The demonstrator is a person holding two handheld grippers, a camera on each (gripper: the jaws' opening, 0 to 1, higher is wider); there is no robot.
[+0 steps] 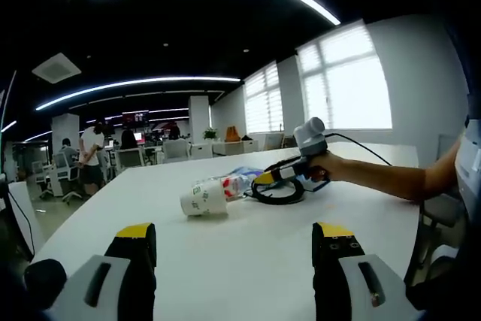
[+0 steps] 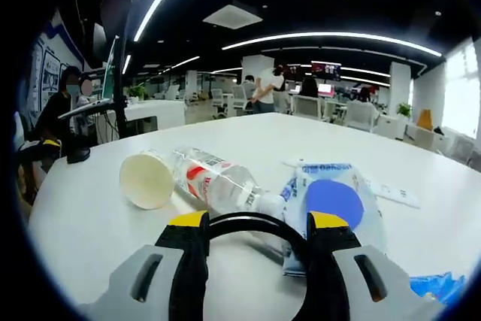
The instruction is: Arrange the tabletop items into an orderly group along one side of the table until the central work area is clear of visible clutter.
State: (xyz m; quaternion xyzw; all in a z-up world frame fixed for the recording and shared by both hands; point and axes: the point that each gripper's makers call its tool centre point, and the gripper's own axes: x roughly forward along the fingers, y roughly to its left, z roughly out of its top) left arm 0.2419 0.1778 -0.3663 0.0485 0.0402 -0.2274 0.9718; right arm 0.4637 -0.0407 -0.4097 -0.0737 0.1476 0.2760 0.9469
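Note:
A paper cup (image 1: 203,199) lies on its side on the white table (image 1: 248,261), mouth against a clear plastic bottle (image 1: 237,184) that also lies flat. Behind them is a blue-and-white packet (image 1: 252,174). My left gripper (image 1: 234,234) hangs open near the table's front edge, well short of the items. A hand holds my right gripper (image 1: 264,177) at a black cable coil (image 1: 279,193). In the right gripper view the gripper (image 2: 258,219) has the cable coil (image 2: 248,219) spanning the gap, touching both jaws. The cup (image 2: 146,180), bottle (image 2: 218,182) and packet (image 2: 331,201) lie just beyond.
A thin white strip (image 2: 391,192) lies right of the packet, and a crumpled blue wrapper (image 2: 436,287) sits near the right edge. The person's forearm (image 1: 383,178) crosses the table's right side. Office desks, chairs and people stand beyond the table.

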